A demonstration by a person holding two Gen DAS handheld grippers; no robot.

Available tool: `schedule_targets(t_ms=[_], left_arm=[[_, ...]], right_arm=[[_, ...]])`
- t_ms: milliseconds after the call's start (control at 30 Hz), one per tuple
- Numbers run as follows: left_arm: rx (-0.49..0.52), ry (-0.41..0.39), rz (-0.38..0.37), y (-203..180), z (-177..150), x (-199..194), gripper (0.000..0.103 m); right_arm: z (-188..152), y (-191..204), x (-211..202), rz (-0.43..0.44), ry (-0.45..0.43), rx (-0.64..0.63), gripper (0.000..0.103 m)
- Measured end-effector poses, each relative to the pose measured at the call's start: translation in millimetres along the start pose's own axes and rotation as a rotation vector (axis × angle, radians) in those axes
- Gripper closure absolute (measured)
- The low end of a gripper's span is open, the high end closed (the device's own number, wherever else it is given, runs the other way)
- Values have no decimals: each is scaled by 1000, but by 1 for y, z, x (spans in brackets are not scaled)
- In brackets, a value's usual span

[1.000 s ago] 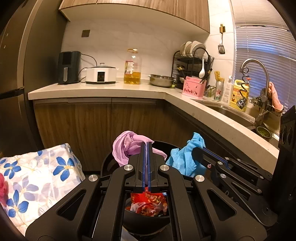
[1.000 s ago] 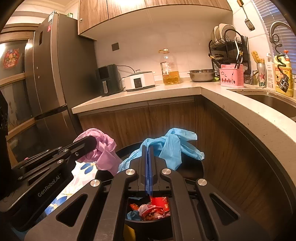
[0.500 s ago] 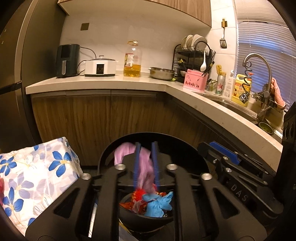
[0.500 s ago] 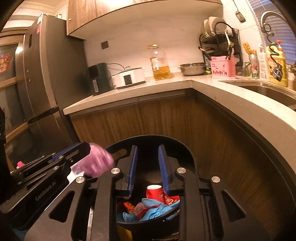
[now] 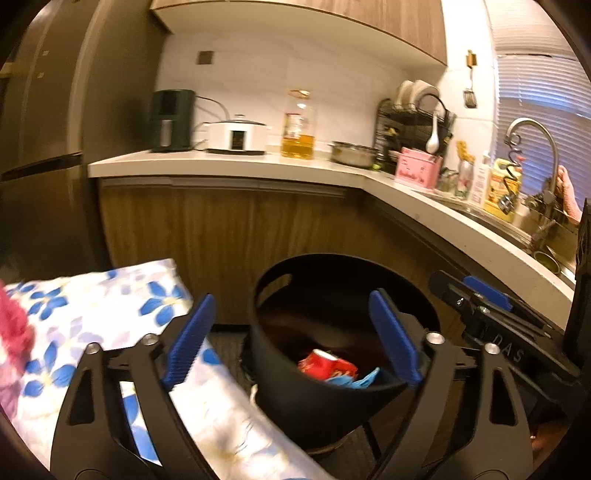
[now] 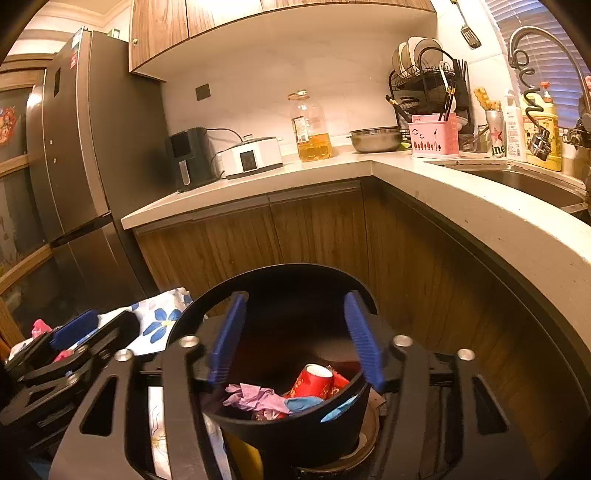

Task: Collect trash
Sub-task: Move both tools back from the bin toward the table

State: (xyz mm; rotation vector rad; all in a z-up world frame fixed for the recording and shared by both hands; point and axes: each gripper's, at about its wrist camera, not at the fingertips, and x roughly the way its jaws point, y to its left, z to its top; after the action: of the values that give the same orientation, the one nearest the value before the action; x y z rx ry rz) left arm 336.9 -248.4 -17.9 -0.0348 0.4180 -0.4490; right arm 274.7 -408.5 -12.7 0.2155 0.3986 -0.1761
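Pink glove [image 6: 255, 397] dropped into bin [image 6: 295, 435], both tongs spread, empty

- Kitchen, warm overhead light, white tiled wall [image 6: 258, 92].
- L-shaped pale counter [image 6: 258, 184] over wood-grain cabinets [image 6: 321, 229]; wood upper cabinets [image 6: 162, 33].
- Dark steel fridge [image 6: 70, 155] at left.
- Window blinds [image 5: 539, 110] behind sink faucet [image 5: 532, 129].
- Dish rack [image 6: 428, 85], oil bottle [image 6: 310, 125], white cooker [image 6: 255, 155], black air fryer [image 6: 188, 158] on counter.
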Motion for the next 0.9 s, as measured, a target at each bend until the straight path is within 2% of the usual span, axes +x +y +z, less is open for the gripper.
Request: schedule_targets(t_ms=[167,233,567,767,900], left_arm=[[-33,-37,87,18,-14,-37,9],[-63,-52,114,29,-20,-54,8],[-131,-123,288,76,-46,-130,8],[-165,-163,443,115,-66,-177,8],[-171,-186,575,145,-83,-205,8]], right_arm=[[-6,9,-13,0,-12,-7,25],[-10,14,-20,4,-16,-11,23],[-26,57,-51,77,-30,-40,22],[-47,98,-64,154,-23,-79,22],[-63,130,-66,209,3,-98,22]])
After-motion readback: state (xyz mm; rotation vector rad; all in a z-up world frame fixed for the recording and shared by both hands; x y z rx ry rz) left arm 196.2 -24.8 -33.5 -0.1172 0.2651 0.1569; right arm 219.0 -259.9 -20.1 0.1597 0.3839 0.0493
